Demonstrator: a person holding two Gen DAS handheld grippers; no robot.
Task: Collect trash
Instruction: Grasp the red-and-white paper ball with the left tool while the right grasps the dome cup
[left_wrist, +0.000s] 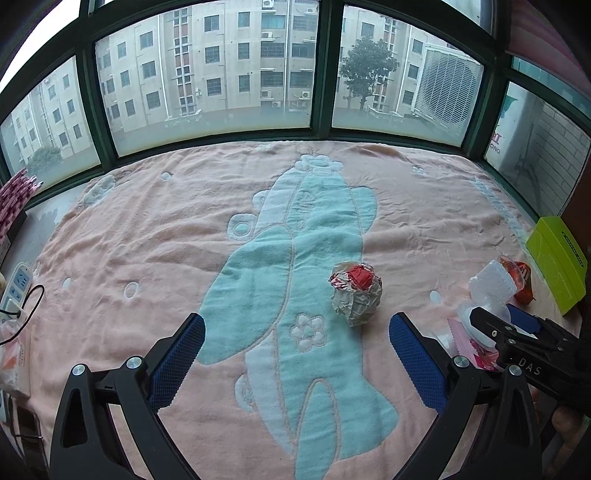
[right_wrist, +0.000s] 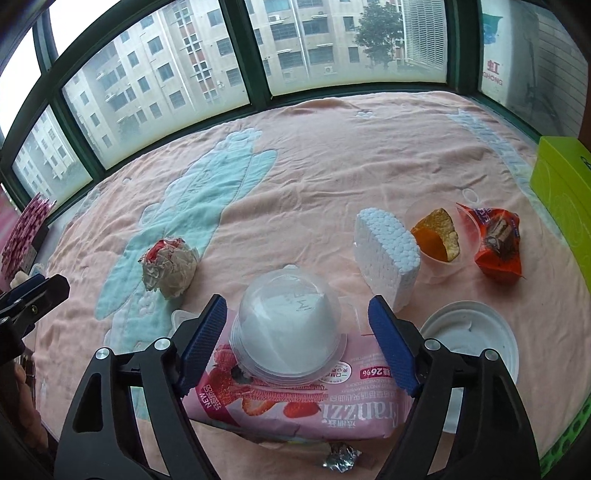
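A crumpled paper ball (left_wrist: 356, 291) with red on top lies on the pink blanket (left_wrist: 147, 240), just ahead of my left gripper (left_wrist: 297, 321), which is open and holds nothing. My right gripper (right_wrist: 297, 301) is open, one finger on each side of an upturned clear plastic cup (right_wrist: 288, 332) with small gaps to the pads. The cup rests on a pink snack packet (right_wrist: 295, 410). The same paper ball (right_wrist: 168, 267) shows at the left of the right wrist view.
Beyond the cup lie a white foam block (right_wrist: 388, 258), a clear cup with orange scraps (right_wrist: 437, 240), an orange-red wrapper (right_wrist: 498, 243) and a white lid (right_wrist: 472, 343). A green box (right_wrist: 565, 206) stands at the right edge, a foil scrap (right_wrist: 340, 458) near me. A power strip (left_wrist: 16, 288) lies far left.
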